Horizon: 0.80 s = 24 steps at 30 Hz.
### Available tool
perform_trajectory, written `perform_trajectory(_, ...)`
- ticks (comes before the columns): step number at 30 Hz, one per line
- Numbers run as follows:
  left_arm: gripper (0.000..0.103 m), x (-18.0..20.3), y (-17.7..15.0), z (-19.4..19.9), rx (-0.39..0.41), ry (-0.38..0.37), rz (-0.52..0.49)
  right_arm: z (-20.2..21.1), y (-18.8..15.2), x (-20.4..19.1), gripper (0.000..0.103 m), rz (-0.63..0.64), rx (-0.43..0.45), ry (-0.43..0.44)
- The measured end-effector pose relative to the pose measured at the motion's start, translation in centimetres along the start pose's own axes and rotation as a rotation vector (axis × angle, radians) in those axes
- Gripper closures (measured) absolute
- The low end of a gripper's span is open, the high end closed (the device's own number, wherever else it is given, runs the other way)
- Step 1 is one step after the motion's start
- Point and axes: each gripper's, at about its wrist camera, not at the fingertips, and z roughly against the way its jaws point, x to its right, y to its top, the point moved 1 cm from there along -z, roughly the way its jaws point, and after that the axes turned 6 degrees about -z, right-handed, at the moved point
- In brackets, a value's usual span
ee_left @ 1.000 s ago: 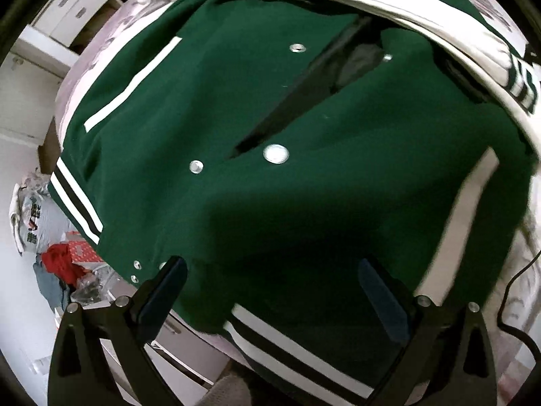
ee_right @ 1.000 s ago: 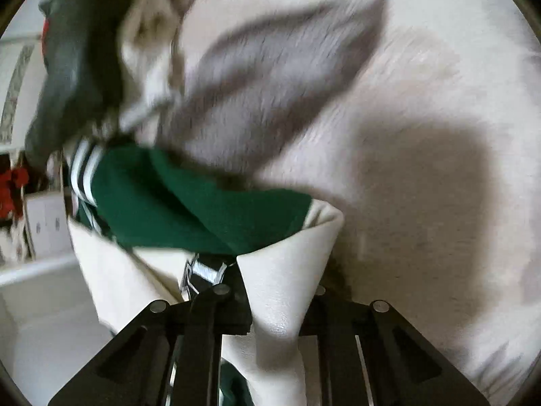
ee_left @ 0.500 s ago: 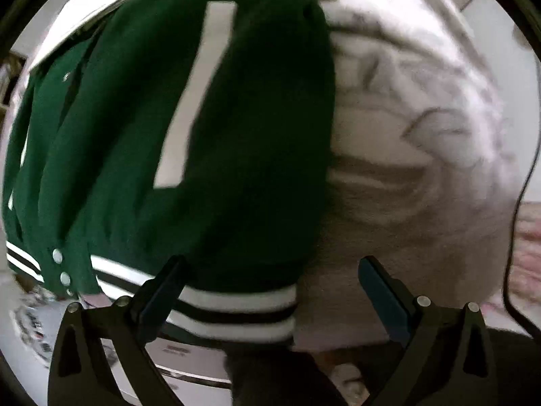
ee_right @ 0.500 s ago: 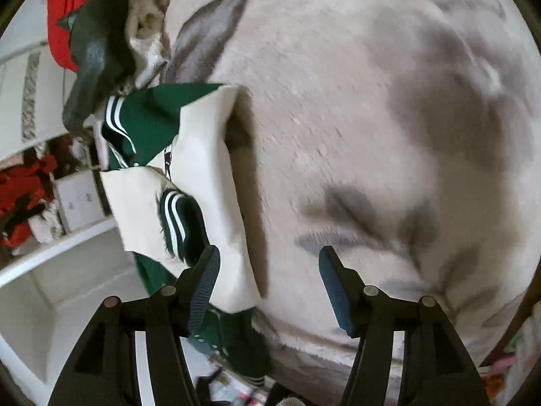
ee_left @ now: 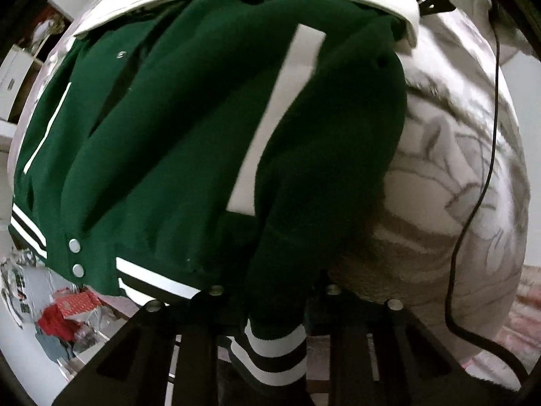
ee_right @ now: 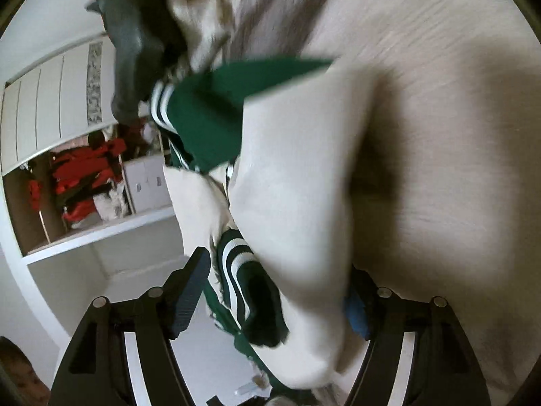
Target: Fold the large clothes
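our left gripper (ee_left: 270,308) is closing on the jacket (ee_left: 175,155) hem, our right gripper (ee_right: 270,301) is opening around its sleeve (ee_right: 297,203); refolding begins.

The jacket (ee_left: 175,142) is matt green cloth with shiny metal snaps (ee_left: 74,245) and smooth cream sleeves (ee_right: 297,182); the blanket (ee_left: 449,176) looks fuzzy.

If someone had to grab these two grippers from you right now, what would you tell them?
Left gripper: closing on the green jacket's striped hem corner.
Right gripper: opening, a cream sleeve and its striped cuff lie loose between its fingers.
The jacket lies front up on the patterned blanket, sleeves folded across.
Left to do: fold the body.
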Motion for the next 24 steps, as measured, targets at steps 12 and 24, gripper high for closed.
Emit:
perform_trajectory(12, 0.084, -3.2, 0.1, 4.1, 0.026, 0.239, 0.069, -2.2, -4.7, -5.2, 0.086, 0.001, 0.128, -0.203)
perform_trajectory(24, 0.086, -9.7, 2.9, 9.1, 0.074, 0.265, 0.277, -0.4, -11.6, -15.9, 0.089, -0.026, 0.278, -0.324)
